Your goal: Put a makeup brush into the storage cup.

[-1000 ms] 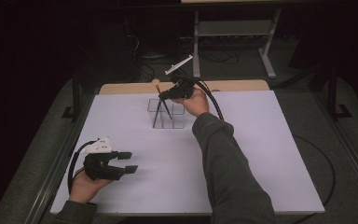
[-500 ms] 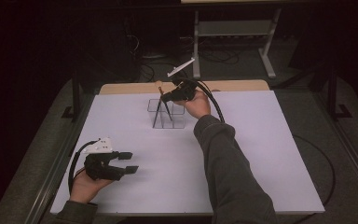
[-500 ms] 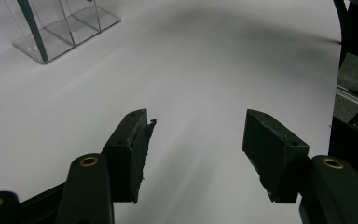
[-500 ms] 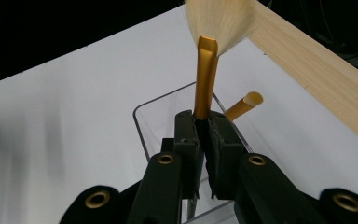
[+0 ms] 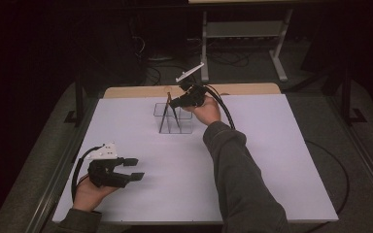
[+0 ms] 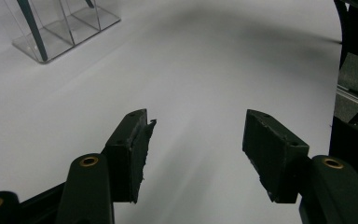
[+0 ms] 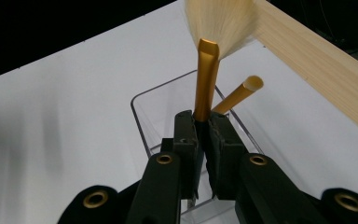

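A clear acrylic organizer (image 5: 184,127) with compartments stands at the back middle of the white table (image 5: 272,160). My right gripper (image 5: 173,103) hovers over it, shut on a fan brush (image 7: 206,79) by its gold ferrule; the pale bristles (image 7: 220,18) fan out beyond the jaws. The brush's dark handle (image 5: 164,121) slants down into the organizer (image 7: 140,109). A second gold-ended brush (image 7: 238,94) leans inside it. My left gripper (image 5: 137,169) rests low at the front left, open, with nothing between its pads (image 6: 133,149). The organizer (image 6: 81,25) lies far off at the upper left of the left gripper view.
A wooden strip (image 5: 243,89) runs along the table's far edge, close behind the organizer. Dark floor, cables and a metal stand (image 5: 245,29) lie beyond. The person's right sleeve (image 5: 238,174) crosses the table's middle. Bare white surface spreads to the right.
The right gripper with the brush has shifted only slightly over the organizer. The left gripper has stayed where it was.
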